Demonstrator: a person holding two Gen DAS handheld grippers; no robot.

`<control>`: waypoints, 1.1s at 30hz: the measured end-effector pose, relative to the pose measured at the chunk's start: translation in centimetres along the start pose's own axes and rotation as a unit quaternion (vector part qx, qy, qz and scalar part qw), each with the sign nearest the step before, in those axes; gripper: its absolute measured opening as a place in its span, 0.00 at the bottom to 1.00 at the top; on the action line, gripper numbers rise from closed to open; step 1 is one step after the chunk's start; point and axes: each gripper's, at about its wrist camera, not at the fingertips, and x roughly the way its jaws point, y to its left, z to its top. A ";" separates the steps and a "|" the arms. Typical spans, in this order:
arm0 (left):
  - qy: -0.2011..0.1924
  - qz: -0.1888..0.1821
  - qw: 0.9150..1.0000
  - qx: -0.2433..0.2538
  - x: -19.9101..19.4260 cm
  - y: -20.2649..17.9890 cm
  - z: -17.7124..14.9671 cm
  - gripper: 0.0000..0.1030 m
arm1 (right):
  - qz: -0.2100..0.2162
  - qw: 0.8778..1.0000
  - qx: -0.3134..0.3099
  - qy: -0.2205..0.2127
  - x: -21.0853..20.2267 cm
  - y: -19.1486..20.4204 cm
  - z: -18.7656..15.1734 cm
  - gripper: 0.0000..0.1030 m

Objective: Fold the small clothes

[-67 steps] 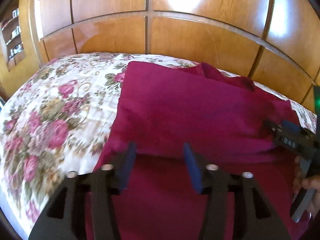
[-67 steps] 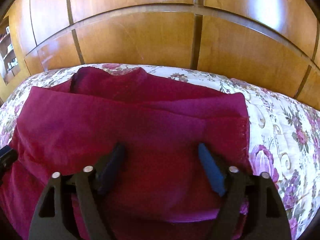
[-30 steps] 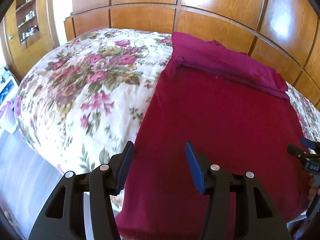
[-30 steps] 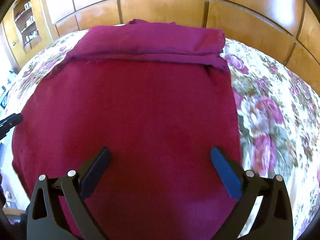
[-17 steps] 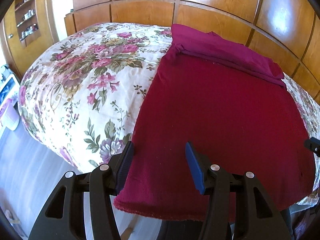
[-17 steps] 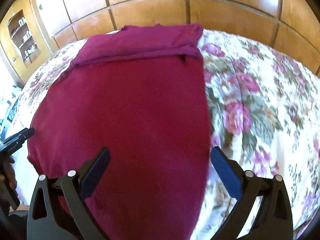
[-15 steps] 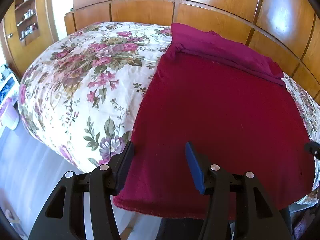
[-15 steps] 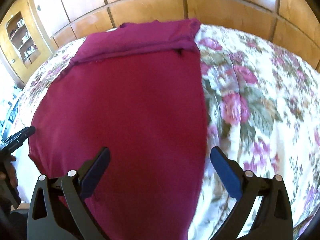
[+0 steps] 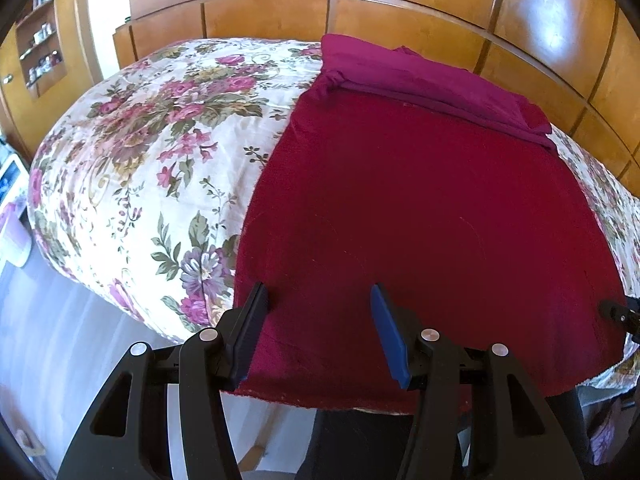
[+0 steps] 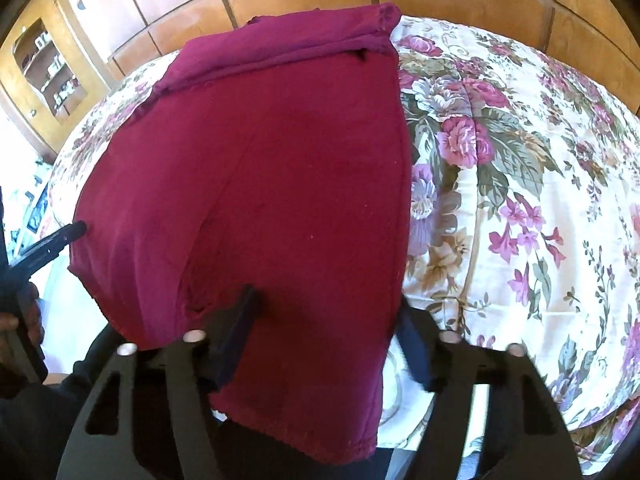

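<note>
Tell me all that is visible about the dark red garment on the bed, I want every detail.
The dark red garment is soft, matte knit cloth, spread flat on the floral bedspread. Its far end is folded back into a band near the wooden panels. Its near hem, with a stitched edge, hangs over the bed's edge. The left gripper hovers with its jaws apart over the near left corner. The right gripper is closing around the near right part, cloth bunching between its fingers; no firm pinch shows yet.

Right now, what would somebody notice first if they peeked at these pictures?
The big dark red cloth spread flat over the flowery bedspread, its far end folded over by the wooden wall panels. The right gripper is closing over its near corner; the left gripper hovers open above the other.
</note>
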 end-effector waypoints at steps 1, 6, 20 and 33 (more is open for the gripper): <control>0.000 -0.005 1.000 0.001 0.0 0.0 -0.1 0.49 | -0.001 1.000 -0.008 0.001 -0.1 0.2 0.0 0.43; 0.004 -0.012 1.000 0.008 0.1 -0.2 -0.3 0.33 | -0.008 1.000 -0.027 0.006 -0.1 0.8 -0.2 0.28; -0.013 -0.058 0.998 0.031 -1.9 -0.8 0.2 0.00 | 0.034 0.999 -0.027 0.002 -1.7 1.1 1.1 0.07; -0.059 -0.223 0.969 -0.089 -2.0 2.4 12.5 0.00 | 0.137 0.985 0.075 -0.069 -2.2 -1.3 11.7 0.07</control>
